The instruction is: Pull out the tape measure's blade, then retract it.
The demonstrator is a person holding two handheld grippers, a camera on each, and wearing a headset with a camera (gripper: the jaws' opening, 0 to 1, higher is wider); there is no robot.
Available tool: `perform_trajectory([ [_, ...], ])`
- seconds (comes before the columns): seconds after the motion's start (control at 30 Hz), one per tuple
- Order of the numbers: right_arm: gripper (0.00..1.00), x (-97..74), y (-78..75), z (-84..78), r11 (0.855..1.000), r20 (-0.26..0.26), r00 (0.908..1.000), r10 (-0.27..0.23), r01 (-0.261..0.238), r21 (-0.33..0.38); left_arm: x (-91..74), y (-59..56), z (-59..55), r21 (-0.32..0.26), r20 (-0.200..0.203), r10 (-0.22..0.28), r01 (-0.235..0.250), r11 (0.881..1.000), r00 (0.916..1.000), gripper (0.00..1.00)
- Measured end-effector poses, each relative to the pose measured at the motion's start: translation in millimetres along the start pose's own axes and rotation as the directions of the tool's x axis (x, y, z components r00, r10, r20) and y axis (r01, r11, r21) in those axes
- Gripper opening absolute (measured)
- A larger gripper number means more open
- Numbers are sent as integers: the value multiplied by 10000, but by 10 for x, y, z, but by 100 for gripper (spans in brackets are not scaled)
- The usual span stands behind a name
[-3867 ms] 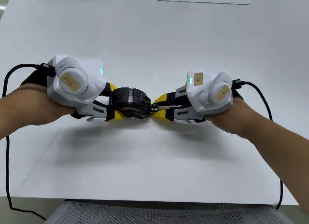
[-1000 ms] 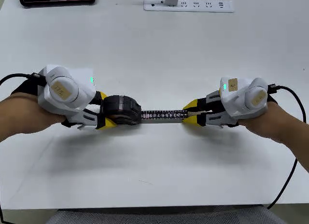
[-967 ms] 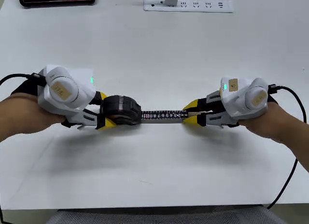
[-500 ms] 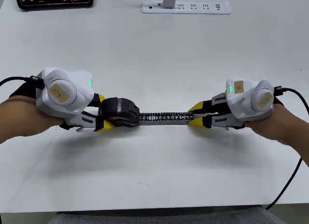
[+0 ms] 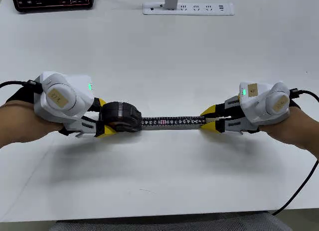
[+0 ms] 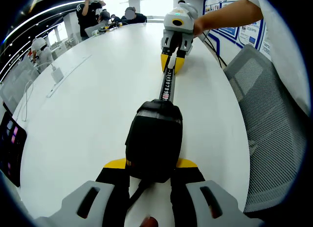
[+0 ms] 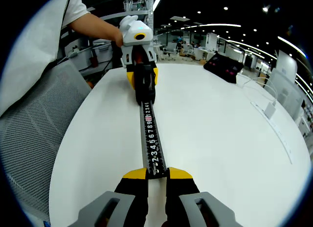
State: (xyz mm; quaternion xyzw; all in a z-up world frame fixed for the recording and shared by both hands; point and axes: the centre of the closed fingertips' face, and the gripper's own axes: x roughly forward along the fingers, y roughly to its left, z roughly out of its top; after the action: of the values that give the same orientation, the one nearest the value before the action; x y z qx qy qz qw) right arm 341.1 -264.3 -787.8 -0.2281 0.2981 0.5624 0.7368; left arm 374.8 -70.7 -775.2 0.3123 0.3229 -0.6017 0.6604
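The black round tape measure case [image 5: 122, 116] is pinched by the left tongs [image 5: 104, 118]; its numbered blade [image 5: 172, 121], stretched above the white desk [image 5: 159, 61], is pinched by the right tongs [image 5: 208, 119].

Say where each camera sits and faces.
Head view: on the headset, looking down at the table; both forearms, left gripper on the tape measure case, right gripper on the blade.
Left gripper view: on that gripper, looking over its fingers and the case toward the right gripper; an arm shows.
Right gripper view: on that gripper, looking along the blade at the left gripper; a sleeve shows.
Shared: gripper views face each other along the blade.
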Motion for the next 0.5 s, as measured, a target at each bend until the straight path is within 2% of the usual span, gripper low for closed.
perform_trajectory([
  [0.5, 8, -183, -28, -184, 9999, -418, 9991, -100, 101, 8, 2, -1, 4, 0, 33, 18, -18, 10000, 10000, 27],
])
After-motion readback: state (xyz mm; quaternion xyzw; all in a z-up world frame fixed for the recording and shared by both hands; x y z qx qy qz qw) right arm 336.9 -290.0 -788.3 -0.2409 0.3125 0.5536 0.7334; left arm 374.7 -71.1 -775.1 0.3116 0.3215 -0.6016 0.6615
